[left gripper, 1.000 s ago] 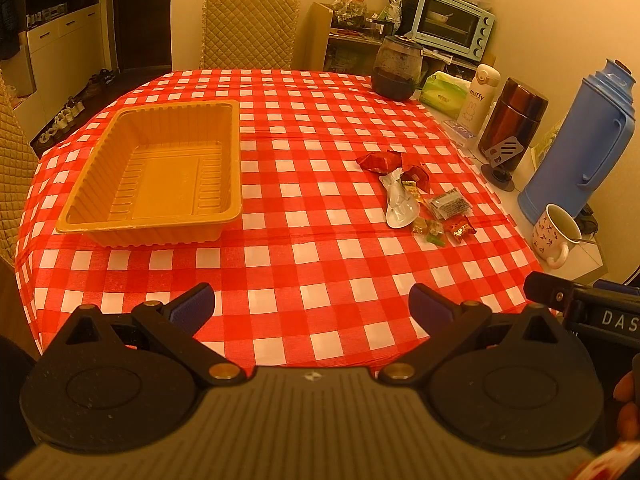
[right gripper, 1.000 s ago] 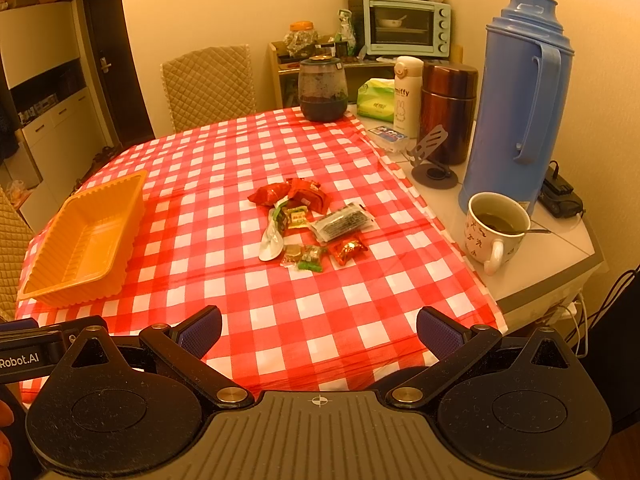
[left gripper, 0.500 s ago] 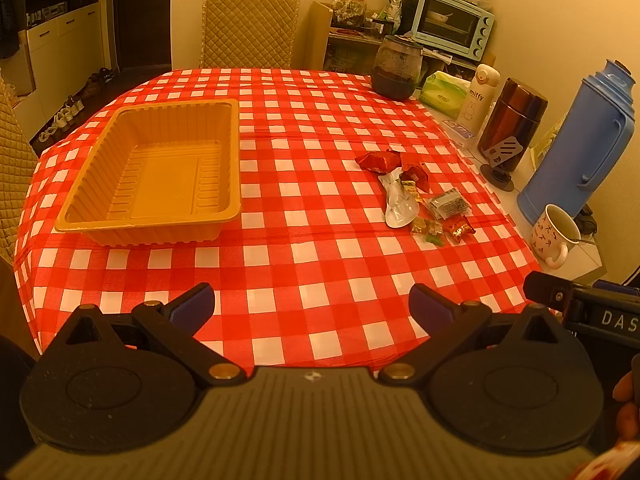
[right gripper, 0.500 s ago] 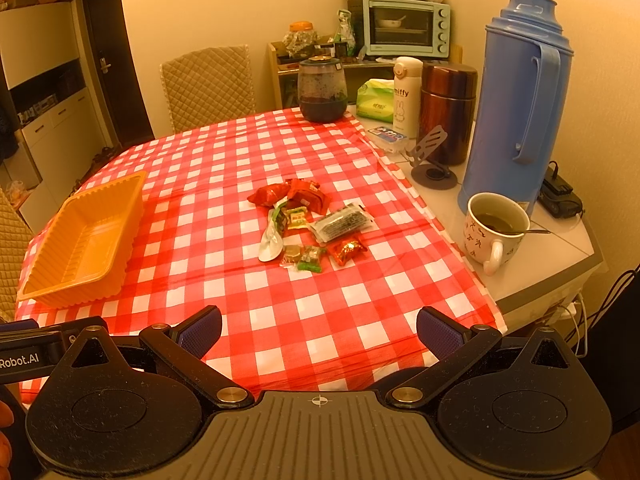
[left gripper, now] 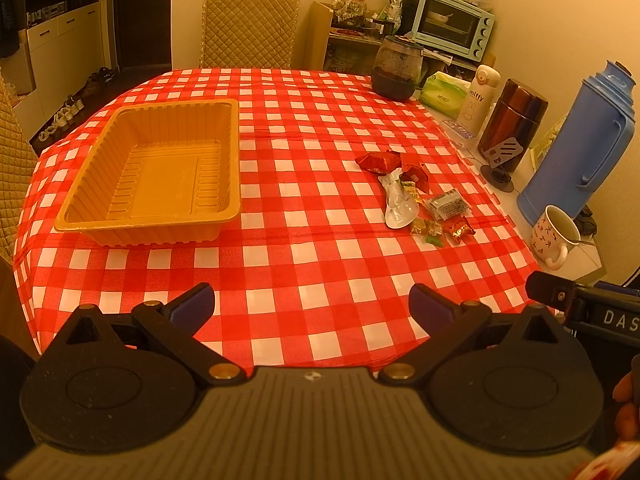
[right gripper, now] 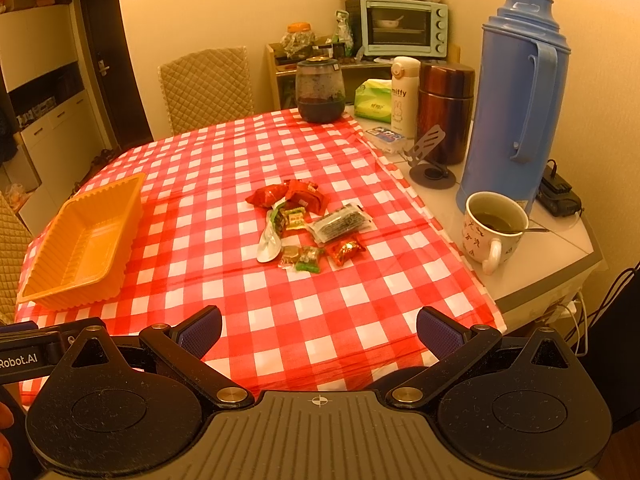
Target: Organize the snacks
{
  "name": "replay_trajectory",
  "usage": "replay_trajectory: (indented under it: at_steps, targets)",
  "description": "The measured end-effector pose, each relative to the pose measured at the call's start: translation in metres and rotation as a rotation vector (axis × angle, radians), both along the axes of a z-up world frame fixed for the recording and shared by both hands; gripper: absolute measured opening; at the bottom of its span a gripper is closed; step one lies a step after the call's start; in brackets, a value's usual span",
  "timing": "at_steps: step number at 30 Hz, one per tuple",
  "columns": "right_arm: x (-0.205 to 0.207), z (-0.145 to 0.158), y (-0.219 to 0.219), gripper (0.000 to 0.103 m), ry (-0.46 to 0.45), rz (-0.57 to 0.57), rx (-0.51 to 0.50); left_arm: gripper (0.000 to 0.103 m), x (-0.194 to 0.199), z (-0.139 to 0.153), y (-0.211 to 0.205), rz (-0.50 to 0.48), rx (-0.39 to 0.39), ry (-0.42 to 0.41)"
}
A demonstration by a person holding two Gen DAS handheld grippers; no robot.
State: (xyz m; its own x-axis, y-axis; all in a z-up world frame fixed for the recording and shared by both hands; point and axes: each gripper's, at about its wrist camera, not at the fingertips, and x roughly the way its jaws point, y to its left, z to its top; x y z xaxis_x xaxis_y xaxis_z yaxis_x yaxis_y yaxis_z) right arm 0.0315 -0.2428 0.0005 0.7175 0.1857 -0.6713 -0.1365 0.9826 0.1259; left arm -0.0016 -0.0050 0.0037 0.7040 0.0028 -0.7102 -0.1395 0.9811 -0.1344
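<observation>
Checkered tablecloth (left gripper: 312,216) w/ orange tray (left gripper: 156,172), snack pile (right gripper: 308,224); left claw (left gripper: 311,306) & right claw (right gripper: 319,326) both released.

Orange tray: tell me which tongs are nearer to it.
Left. The left tongs hover open over the table's near edge, with the orange tray just ahead and slightly left. The right tongs, also open, sit further right, facing the snack pile.
</observation>
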Motion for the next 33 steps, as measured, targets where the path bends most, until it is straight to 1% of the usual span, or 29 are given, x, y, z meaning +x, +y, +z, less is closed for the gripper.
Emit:
replay_trajectory:
  at_steps: [4,8,12,16,19,21,23,25,27,28,29,30,33]
  targets:
    - [0.005,0.003,-0.009,0.103,-0.024,-0.024,0.013,0.102,0.004,0.001,-0.002,-0.003,-0.002,-0.006]
    - [0.015,0.002,-0.019,0.102,-0.041,-0.054,0.019,0.101,0.017,-0.003,-0.004,-0.018,-0.005,-0.003]
    - [0.032,0.001,-0.030,0.102,-0.054,-0.070,0.016,0.096,0.041,-0.009,-0.005,-0.038,-0.032,0.006]
    - [0.053,-0.001,-0.042,0.102,-0.071,-0.073,0.017,0.093,0.066,-0.013,-0.010,-0.056,-0.036,0.008]
    - [0.069,-0.009,-0.048,0.101,-0.075,-0.068,0.022,0.092,0.089,-0.017,-0.015,-0.074,-0.038,0.010]
    - [0.080,-0.016,-0.051,0.089,-0.070,-0.060,0.028,0.092,0.104,-0.023,-0.017,-0.087,-0.036,0.018]
    - [0.093,-0.026,-0.052,0.087,-0.055,-0.051,0.038,0.090,0.119,-0.030,-0.019,-0.102,-0.031,0.029]
    - [0.104,-0.037,-0.051,0.081,-0.040,-0.039,0.039,0.088,0.135,-0.038,-0.021,-0.115,-0.031,0.042]
    - [0.115,-0.048,-0.048,0.072,-0.016,-0.025,0.042,0.087,0.149,-0.046,-0.023,-0.129,-0.028,0.053]
    - [0.121,-0.056,-0.047,0.069,-0.001,-0.017,0.052,0.086,0.156,-0.050,-0.024,-0.137,-0.024,0.056]
    - [0.127,-0.062,-0.046,0.063,0.013,-0.007,0.062,0.086,0.162,-0.054,-0.025,-0.145,-0.020,0.061]
    - [0.132,-0.069,-0.045,0.060,0.028,0.002,0.069,0.086,0.169,-0.057,-0.025,-0.151,-0.018,0.068]
    - [0.147,-0.089,-0.038,0.057,0.056,0.024,0.072,0.086,0.185,-0.066,-0.024,-0.161,-0.019,0.077]
